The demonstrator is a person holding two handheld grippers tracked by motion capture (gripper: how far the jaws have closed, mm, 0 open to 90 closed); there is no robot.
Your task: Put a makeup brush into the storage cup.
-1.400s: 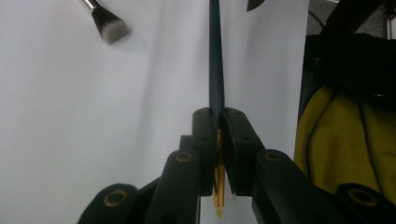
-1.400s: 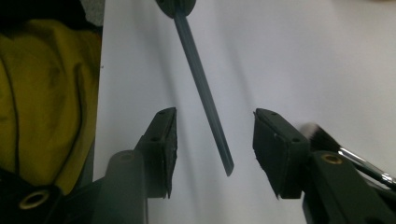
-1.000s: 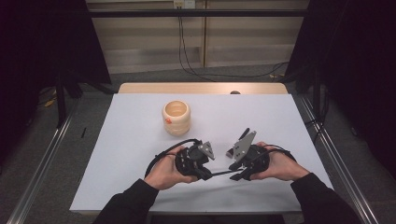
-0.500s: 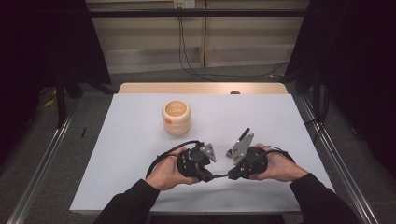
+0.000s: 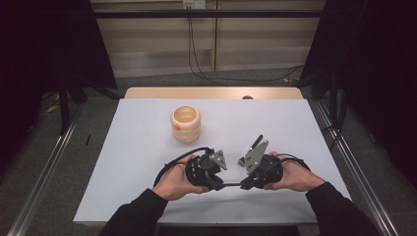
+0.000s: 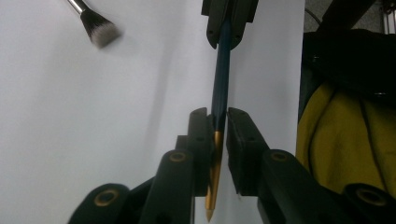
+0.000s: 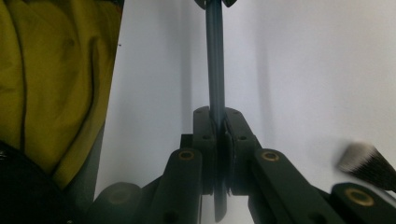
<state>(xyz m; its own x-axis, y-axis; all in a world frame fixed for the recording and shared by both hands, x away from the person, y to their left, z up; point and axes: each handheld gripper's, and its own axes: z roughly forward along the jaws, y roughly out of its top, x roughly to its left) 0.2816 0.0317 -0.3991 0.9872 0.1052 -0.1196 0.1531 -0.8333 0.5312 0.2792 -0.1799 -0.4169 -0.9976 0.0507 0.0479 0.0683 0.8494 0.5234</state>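
Note:
A thin dark teal stick (image 5: 232,185) with a gold pointed end (image 6: 212,186) spans the gap between my two grippers, low over the white table's (image 5: 295,128) front middle. In its own view, my left gripper (image 6: 217,123) is shut on the gold end. The right gripper (image 6: 229,28) holds the far end there. My right gripper (image 7: 217,123) is shut on the stick (image 7: 215,60) in its own view. In the high view the left gripper (image 5: 221,185) and right gripper (image 5: 244,185) face each other, a hand around each.
A makeup brush (image 6: 95,28) with a silver ferrule lies on the table just beyond the grippers (image 5: 256,142). A ribbed wooden cup (image 5: 186,125) with an orange mark stands farther back, left of centre. Yellow cloth (image 6: 336,140) hangs off the table's near edge.
Both hands have barely shifted. The grippers stay joined by the stick at the front of the table.

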